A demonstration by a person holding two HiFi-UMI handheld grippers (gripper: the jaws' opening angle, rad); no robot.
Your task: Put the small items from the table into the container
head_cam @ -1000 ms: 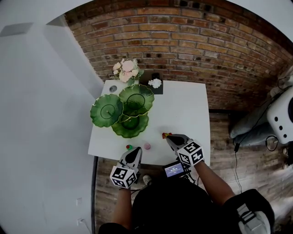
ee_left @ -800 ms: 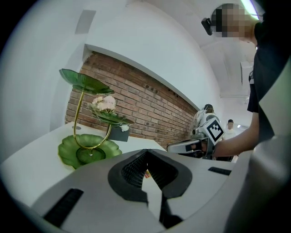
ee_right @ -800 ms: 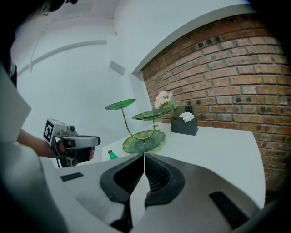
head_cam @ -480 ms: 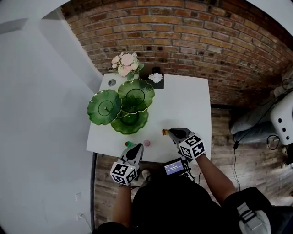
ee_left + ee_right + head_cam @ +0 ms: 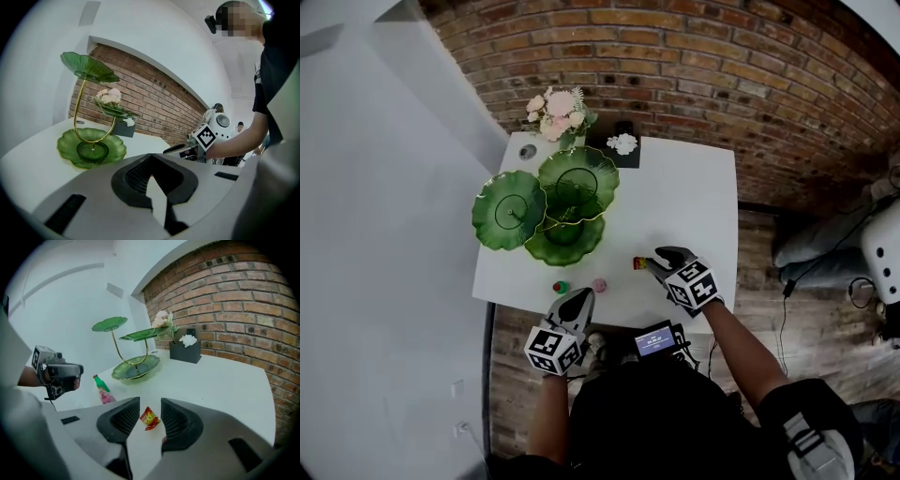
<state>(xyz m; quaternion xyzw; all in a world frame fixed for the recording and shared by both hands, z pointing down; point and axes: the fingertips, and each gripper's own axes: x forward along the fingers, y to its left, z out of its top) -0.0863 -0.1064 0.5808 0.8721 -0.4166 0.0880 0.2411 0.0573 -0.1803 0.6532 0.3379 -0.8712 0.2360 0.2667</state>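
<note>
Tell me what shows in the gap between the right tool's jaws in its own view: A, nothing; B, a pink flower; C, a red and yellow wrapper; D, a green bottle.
C: the red and yellow wrapper lies on the table between the jaws of the right tool, which are opening and not touching it.
</note>
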